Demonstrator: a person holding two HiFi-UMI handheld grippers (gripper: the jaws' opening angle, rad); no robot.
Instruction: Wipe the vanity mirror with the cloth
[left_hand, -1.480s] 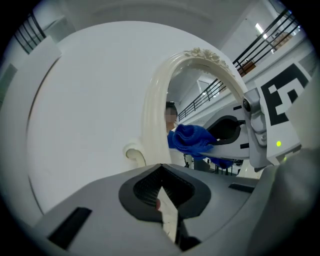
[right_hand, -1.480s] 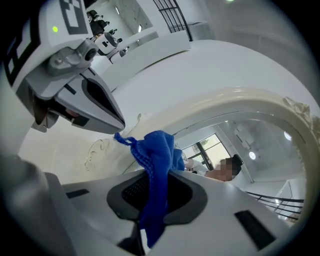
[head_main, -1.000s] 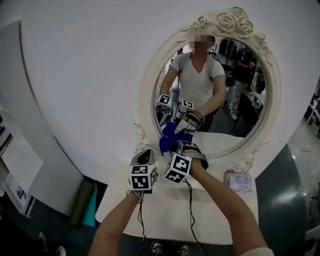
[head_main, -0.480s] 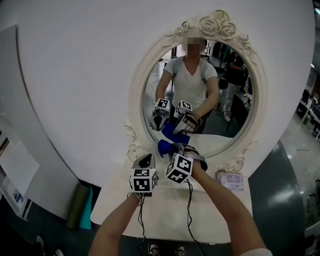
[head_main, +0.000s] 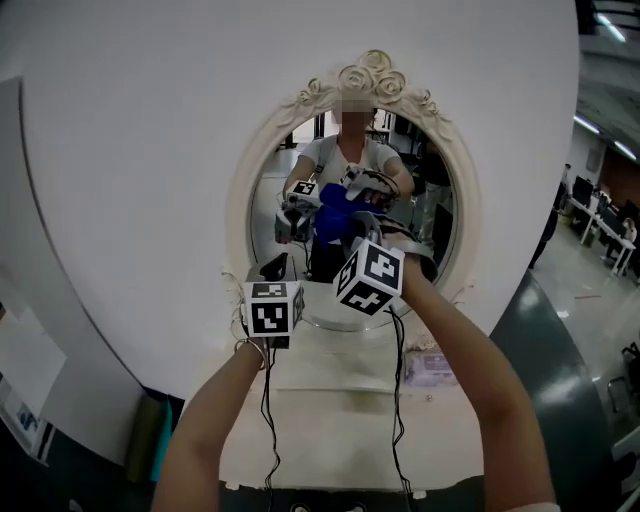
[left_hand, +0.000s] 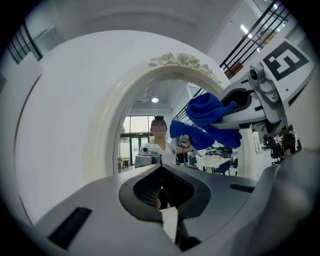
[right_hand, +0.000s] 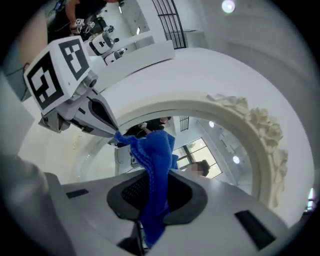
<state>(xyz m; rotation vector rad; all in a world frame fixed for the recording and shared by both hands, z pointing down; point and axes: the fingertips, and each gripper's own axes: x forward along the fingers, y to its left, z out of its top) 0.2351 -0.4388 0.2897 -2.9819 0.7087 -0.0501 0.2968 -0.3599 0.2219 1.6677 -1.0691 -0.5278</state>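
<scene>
The vanity mirror (head_main: 405, 215) is oval with a cream carved frame (head_main: 362, 80), and stands on a white table against a white wall. My right gripper (head_main: 356, 238) is raised in front of the glass, shut on a blue cloth (right_hand: 156, 165) that bunches up out of its jaws. The same blue cloth (left_hand: 205, 117) shows in the left gripper view, at the mirror's middle. My left gripper (head_main: 274, 270) hangs lower and to the left by the frame's lower left, shut with nothing in it (left_hand: 162, 200). The glass reflects both grippers and a person.
The white vanity table (head_main: 330, 410) lies below the mirror, with a small pale packet (head_main: 432, 366) at its right. Two thin cables (head_main: 268, 410) hang from the grippers over the table. Rolled olive and teal items (head_main: 160, 435) lean at the lower left.
Both grippers have risen. The right one has carried the blue cloth from the mirror's bottom rim up to the middle of the glass; the left has followed beside it.
</scene>
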